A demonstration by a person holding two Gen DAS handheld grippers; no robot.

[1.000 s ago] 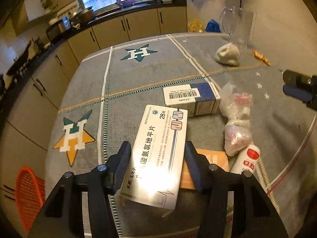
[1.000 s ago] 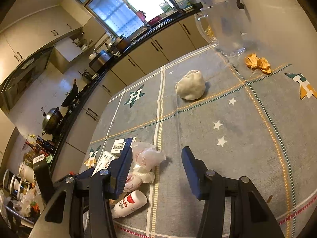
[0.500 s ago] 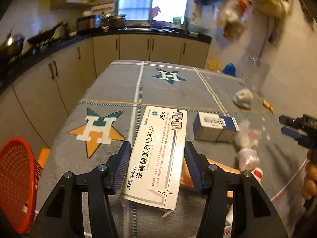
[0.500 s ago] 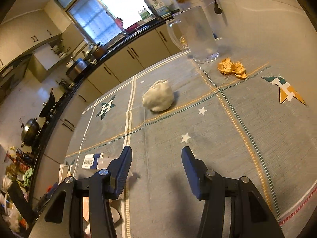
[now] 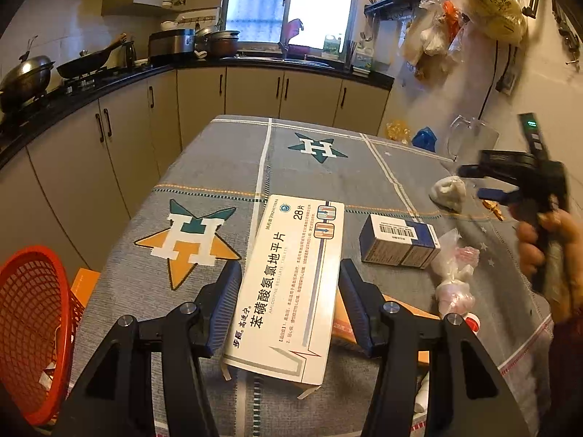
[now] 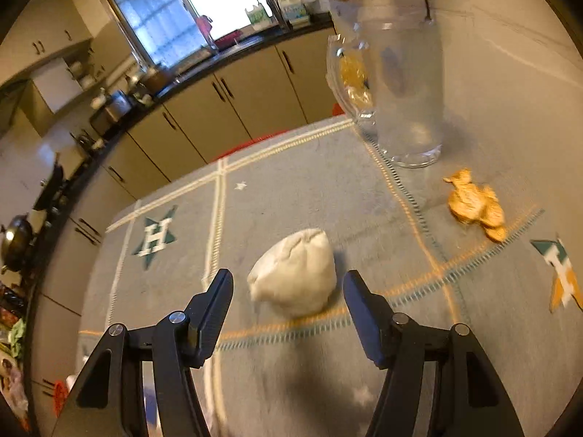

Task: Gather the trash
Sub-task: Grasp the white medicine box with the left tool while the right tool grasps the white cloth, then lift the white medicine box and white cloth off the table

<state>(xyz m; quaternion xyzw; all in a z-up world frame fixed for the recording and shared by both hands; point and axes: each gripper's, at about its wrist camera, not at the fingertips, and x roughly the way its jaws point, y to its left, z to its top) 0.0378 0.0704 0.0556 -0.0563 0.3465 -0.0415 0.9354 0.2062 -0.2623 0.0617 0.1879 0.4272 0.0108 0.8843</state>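
Writing "28片" marks the white medicine box (image 5: 288,287) pinched in left jaws — right jaws, just widening, flank a crumpled tissue (image 6: 295,278).

Tissue wad (image 6: 293,279) on table (image 6: 291,189); jug (image 6: 397,83) behind — peel (image 6: 475,208) right.

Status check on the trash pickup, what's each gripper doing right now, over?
Left gripper shut on long white medicine box. Right gripper open, jaws just widening, crumpled white paper wad between them, untouched. Nothing in the way.
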